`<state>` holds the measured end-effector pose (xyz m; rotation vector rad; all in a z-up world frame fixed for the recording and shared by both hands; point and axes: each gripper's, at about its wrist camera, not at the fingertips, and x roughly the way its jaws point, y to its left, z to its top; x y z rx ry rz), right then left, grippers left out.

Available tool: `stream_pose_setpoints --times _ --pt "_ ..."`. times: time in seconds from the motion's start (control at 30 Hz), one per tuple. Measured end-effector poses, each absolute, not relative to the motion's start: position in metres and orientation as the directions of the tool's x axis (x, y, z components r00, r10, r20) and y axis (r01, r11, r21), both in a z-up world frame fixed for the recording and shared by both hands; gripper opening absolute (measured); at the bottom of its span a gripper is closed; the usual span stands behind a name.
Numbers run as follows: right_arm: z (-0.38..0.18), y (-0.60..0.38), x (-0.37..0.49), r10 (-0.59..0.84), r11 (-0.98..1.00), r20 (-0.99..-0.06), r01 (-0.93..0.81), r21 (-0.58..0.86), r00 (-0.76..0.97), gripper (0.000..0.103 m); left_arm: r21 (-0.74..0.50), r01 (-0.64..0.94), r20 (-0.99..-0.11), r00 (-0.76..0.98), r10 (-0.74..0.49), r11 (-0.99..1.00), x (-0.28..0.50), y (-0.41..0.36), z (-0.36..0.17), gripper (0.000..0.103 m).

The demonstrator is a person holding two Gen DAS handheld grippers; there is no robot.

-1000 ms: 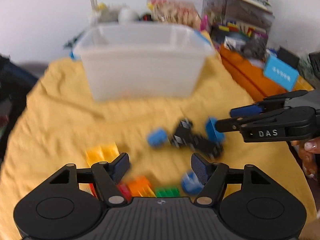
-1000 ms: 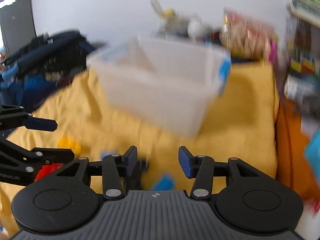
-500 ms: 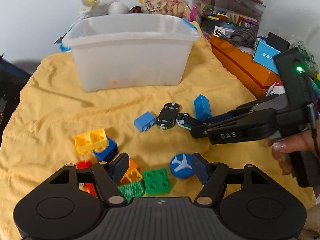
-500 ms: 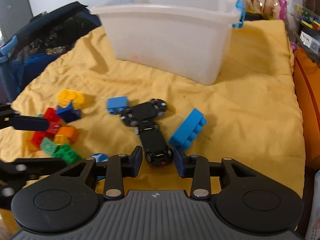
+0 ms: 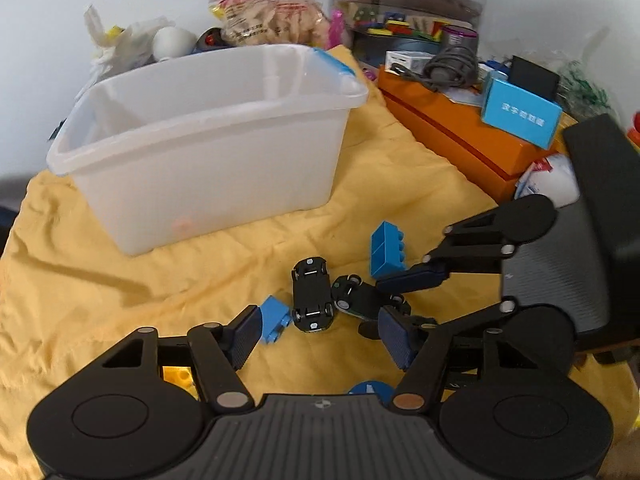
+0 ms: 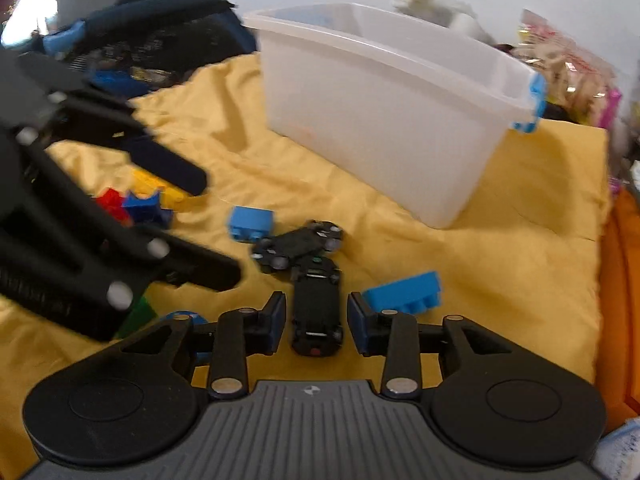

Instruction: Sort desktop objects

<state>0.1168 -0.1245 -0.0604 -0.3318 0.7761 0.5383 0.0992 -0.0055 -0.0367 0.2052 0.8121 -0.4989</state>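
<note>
Two black toy cars lie upside down on the yellow cloth (image 5: 100, 292), touching end to end. My right gripper (image 6: 316, 320) is open with its fingers on either side of the nearer car (image 6: 316, 308); it also shows in the left wrist view (image 5: 360, 298). My left gripper (image 5: 320, 334) is open, just in front of the other car (image 5: 312, 294), which also shows in the right wrist view (image 6: 298, 246). A small blue brick (image 5: 274, 318) lies by the left fingertip. A longer blue brick (image 5: 386, 250) stands beside the cars. A translucent white bin (image 5: 208, 136) stands behind.
Red, blue and yellow bricks (image 6: 136, 200) lie at the left of the cloth. A blue disc (image 5: 370, 388) sits under my left gripper. An orange box (image 5: 460, 136) with clutter borders the cloth on the right. A dark bag (image 6: 160, 36) lies at the far left.
My left gripper has moved forward and right toward the cars. My right gripper has slid further forward around the nearer car, and its fingers have spread slightly.
</note>
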Motion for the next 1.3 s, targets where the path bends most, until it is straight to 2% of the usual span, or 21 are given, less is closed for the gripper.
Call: stream_pose_setpoints --times 0.13,0.2,0.23,0.47,0.53,0.6,0.7,0.87,1.03,1.3 --pt "-0.071 -0.115 0.121 0.323 0.786 -0.749 -0.605 -0.127 0.578 0.036 -0.006 0.53 -0.751 0.557 -0.353 0.848 0.103 -0.009 -0.04 0.068" --pt "-0.078 -0.114 0.123 0.29 0.786 -0.753 -0.596 -0.164 0.59 0.023 -0.016 0.53 -0.753 0.551 -0.359 0.848 0.107 -0.013 -0.042 0.068" --pt "-0.077 -0.118 0.125 0.295 0.799 -0.752 -0.583 -0.144 0.59 0.02 -0.023 0.531 -0.756 0.545 -0.363 0.847 0.11 -0.016 -0.044 0.068" --pt "-0.066 -0.167 0.116 0.303 0.902 -0.764 -0.43 0.037 0.57 0.02 0.017 0.529 -0.776 0.542 -0.323 0.848 0.135 -0.045 -0.069 0.061" --pt "-0.066 -0.176 0.109 0.299 0.917 -0.766 -0.395 0.064 0.569 0.02 0.068 0.52 -0.788 0.551 -0.274 0.851 0.141 -0.052 -0.079 0.043" --pt "-0.069 -0.179 0.104 0.288 0.925 -0.771 -0.372 0.072 0.568 0.02 0.074 0.496 -0.805 0.542 -0.241 0.865 0.149 -0.05 -0.088 0.032" --pt "-0.07 -0.179 0.096 0.279 0.93 -0.774 -0.362 0.069 0.569 0.02 0.024 0.476 -0.8 0.537 -0.269 0.879 0.154 -0.041 -0.086 0.02" --pt "-0.065 -0.175 0.085 0.285 0.922 -0.765 -0.384 0.054 0.578 0.02 -0.061 0.492 -0.781 0.518 -0.348 0.868 0.131 -0.025 -0.063 0.02" --pt "-0.059 -0.175 0.078 0.315 0.913 -0.757 -0.401 0.077 0.572 0.02 -0.238 0.449 -0.757 0.469 -0.454 0.861 0.074 0.006 -0.04 0.02" --pt "-0.053 -0.166 0.055 0.474 0.836 -0.75 -0.503 0.22 0.461 0.02 -0.446 0.267 -0.761 0.39 -0.519 0.854 0.017 0.037 -0.079 0.02"
